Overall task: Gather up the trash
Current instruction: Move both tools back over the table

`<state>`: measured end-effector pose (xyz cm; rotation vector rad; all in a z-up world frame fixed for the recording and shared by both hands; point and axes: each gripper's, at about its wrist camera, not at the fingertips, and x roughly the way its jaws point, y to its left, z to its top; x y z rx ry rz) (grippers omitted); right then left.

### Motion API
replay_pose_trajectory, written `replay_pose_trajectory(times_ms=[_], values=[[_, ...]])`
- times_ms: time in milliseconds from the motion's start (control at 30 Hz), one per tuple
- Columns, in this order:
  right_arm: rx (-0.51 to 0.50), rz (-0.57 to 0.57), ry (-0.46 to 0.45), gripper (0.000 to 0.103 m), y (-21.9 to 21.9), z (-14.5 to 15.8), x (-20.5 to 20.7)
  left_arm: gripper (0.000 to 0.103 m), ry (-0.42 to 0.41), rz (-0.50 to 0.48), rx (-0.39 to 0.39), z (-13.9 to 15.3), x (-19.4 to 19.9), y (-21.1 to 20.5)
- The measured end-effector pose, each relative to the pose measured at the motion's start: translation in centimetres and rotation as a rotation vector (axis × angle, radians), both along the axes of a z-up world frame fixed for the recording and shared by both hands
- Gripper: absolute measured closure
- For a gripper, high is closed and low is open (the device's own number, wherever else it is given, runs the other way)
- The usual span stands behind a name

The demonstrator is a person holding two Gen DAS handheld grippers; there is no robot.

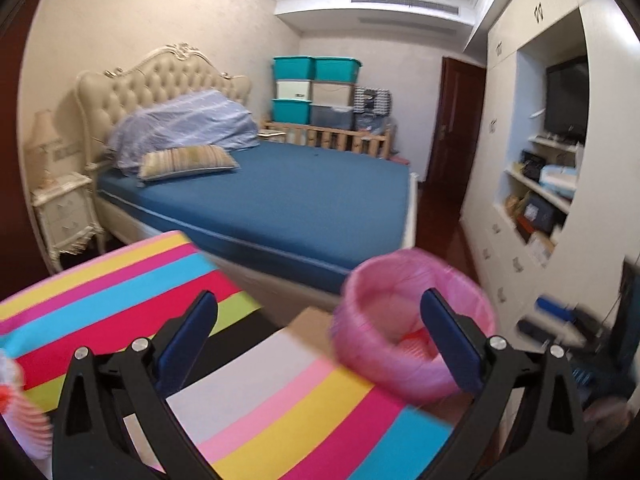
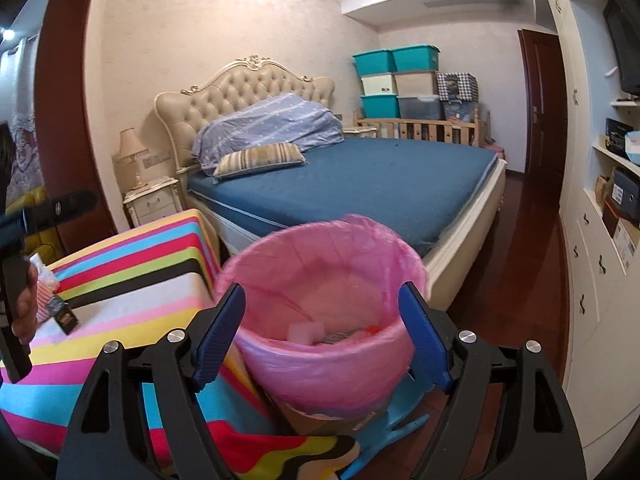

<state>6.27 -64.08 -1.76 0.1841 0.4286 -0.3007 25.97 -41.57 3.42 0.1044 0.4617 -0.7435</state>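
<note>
A trash bin with a pink liner [image 2: 320, 292] stands on a cardboard box beside a table with a rainbow-striped cloth [image 2: 132, 280]. Some trash lies in its bottom. My right gripper [image 2: 322, 312] is open and empty, its blue fingers on either side of the bin's near rim. My left gripper [image 1: 320, 320] is open and empty above the striped cloth [image 1: 256, 400], with the bin [image 1: 404, 324] just right of centre. A red-and-white wrapper [image 1: 16, 400] lies at the cloth's left edge; in the right wrist view it [image 2: 48, 292] sits beside the left hand-held unit.
A bed with a blue sheet [image 2: 360, 184] fills the room behind the table. A white nightstand [image 2: 152, 200] with a lamp stands left of it. Stacked storage boxes [image 2: 396, 80] are at the far wall. White cabinets with shelves [image 2: 600, 200] line the right side.
</note>
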Motion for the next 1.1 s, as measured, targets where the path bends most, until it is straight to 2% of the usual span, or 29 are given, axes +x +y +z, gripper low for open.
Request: replay_pose_trajectory(times_ms=[100, 400, 667, 833, 967, 1100], values=[[0.023, 0.044, 0.000, 0.023, 1.9, 0.2, 0.7, 0.005, -0.034, 0.063, 0.067, -0.6, -1.1, 3.8], [0.052, 0.208, 0.050, 0.023, 10.0, -0.8, 4.3, 0.005, -0.054, 0.258, 0.137, -1.5, -3.9, 17.5], [0.024, 0.376, 0.103, 0.023, 18.4, -1.2, 6.9, 0.005, -0.041, 0.443, 0.150, -3.1, -6.3, 28.5], [-0.003, 0.480, 0.138, 0.023, 24.1, -1.8, 8.1, 0.005, 0.002, 0.564, 0.146, -5.1, -8.2, 35.1], [-0.037, 0.554, 0.167, 0.023, 28.0, -2.3, 9.1, 0.005, 0.048, 0.626, 0.155, -6.5, -9.3, 37.7], [-0.064, 0.604, 0.194, 0.023, 30.8, -2.8, 9.9, 0.005, 0.133, 0.682, 0.140, -8.6, -9.7, 40.8]])
